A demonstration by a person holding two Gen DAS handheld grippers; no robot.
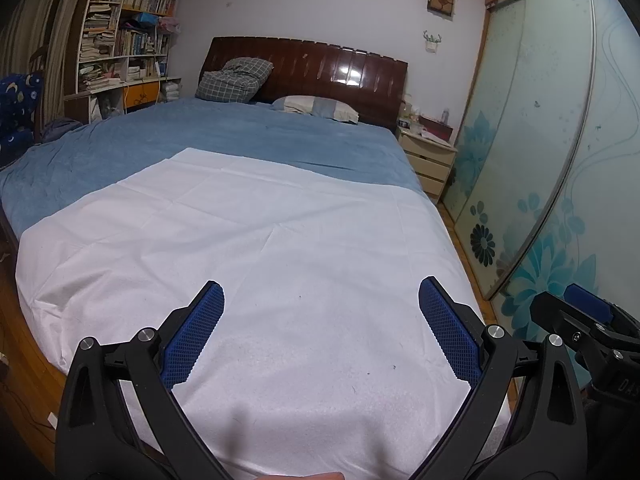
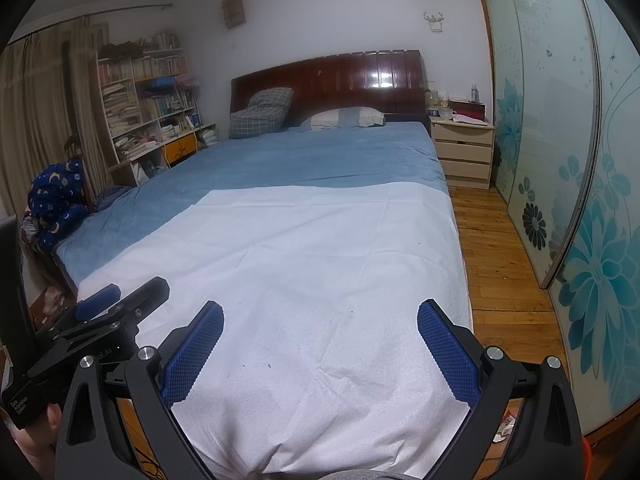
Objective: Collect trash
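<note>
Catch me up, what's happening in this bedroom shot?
A person holds both grippers over the foot of a bed. The left gripper and right gripper have their jaws wide open and hold nothing. Below them lies a white sheet spread over the blue bedcover. Only tiny dark specks show on the sheet; some litter lies on the wooden floor.

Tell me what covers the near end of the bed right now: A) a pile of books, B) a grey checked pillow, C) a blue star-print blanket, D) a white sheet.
D: a white sheet lies spread over the near part of the bed, with blue bedding showing beyond it; both open grippers, left and right, hang above that sheet.
</note>
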